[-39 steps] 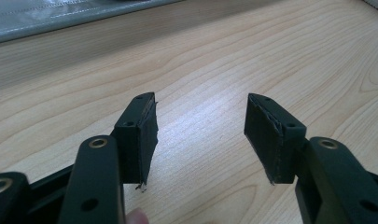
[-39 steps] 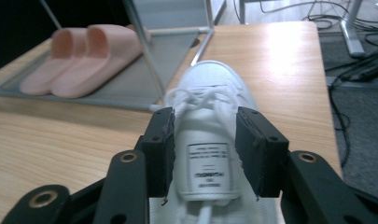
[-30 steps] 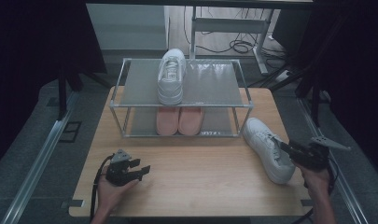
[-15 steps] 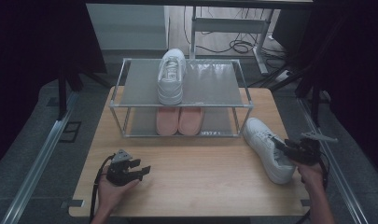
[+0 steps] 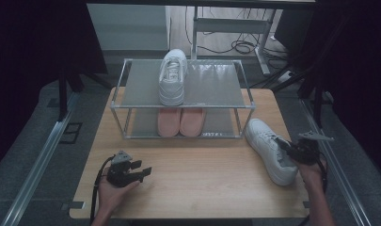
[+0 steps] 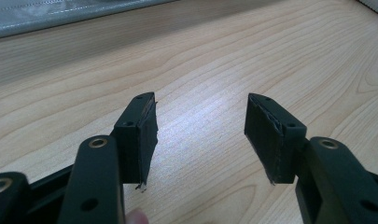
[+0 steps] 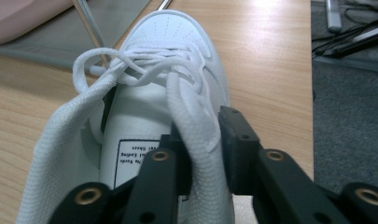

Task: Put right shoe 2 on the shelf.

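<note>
A white sneaker [image 5: 267,143] lies on the wooden table [image 5: 202,183] at the right, toe toward the rack. My right gripper [image 5: 288,149] is at its heel end. In the right gripper view the sneaker [image 7: 172,56] has laces bunched over the tongue, and my right gripper [image 7: 205,135] has just been closing, its jaws now pressing the side wall of the shoe's opening between them. A second white sneaker [image 5: 173,75] stands on the rack's top shelf. My left gripper [image 5: 142,167] rests low near the table's front left, open [image 6: 200,135] with bare wood between its fingers.
A metal two-shelf rack [image 5: 211,82] stands at the back of the table. A pair of pink slippers [image 5: 181,121] sits on its lower shelf. Cables and desk legs [image 5: 235,44] lie on the floor beyond. Dark curtains flank both sides.
My right gripper moved a little left and down onto the sneaker's heel end and its jaws closed on the opening's side wall. The left gripper stayed where it was.
</note>
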{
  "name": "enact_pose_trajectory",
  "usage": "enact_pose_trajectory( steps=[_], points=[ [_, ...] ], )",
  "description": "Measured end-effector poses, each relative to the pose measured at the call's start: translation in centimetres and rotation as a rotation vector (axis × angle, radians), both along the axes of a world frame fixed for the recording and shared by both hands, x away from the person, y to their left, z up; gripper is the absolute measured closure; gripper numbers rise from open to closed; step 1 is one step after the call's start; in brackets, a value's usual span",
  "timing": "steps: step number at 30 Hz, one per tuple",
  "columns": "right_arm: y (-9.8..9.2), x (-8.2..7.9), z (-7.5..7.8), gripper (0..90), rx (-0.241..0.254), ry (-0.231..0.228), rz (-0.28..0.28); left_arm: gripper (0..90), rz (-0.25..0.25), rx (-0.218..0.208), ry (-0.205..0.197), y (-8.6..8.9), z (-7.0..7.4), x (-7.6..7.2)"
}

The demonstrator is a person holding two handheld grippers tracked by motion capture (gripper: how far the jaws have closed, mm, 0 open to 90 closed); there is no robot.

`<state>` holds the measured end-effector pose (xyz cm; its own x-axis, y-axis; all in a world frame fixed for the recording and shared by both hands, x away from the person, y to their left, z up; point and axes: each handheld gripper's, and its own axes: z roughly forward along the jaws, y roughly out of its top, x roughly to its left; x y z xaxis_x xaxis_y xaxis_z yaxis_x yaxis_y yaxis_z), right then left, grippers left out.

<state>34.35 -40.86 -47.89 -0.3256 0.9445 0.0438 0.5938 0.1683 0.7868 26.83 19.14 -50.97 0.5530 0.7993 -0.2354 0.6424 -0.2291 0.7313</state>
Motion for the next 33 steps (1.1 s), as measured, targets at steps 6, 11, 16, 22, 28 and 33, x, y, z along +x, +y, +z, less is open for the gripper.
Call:
enact_pose_trajectory(
  steps=[6, 11, 16, 22, 28, 33],
  points=[
    [0.1, -0.3, 0.0, 81.1, 0.033, -0.021, -0.023, 44.2, 0.002, -0.003, 0.0, 0.1, 0.0, 0.0],
    [0.2, -1.3, 0.4, 81.3, 0.051, -0.052, -0.035, 44.2, 0.004, -0.005, -0.002, 0.1, 0.0, 0.0],
    [-0.3, -2.8, 0.6, 81.3, 0.115, -0.084, -0.074, 44.2, 0.0, -0.005, -0.001, 0.0, 0.0, 0.0],
    [-0.2, -4.8, 0.5, 81.4, 0.171, -0.114, -0.072, 44.2, -0.001, -0.005, -0.001, 0.0, 0.0, 0.0],
    [0.1, -6.6, 0.5, 81.4, 0.234, -0.134, -0.061, 44.2, -0.001, -0.004, 0.001, 0.0, 0.0, 0.0],
    [0.3, -8.1, 0.8, 81.5, 0.273, -0.15, -0.056, 44.2, -0.001, -0.006, -0.001, 0.0, 0.0, 0.0]
  ],
)
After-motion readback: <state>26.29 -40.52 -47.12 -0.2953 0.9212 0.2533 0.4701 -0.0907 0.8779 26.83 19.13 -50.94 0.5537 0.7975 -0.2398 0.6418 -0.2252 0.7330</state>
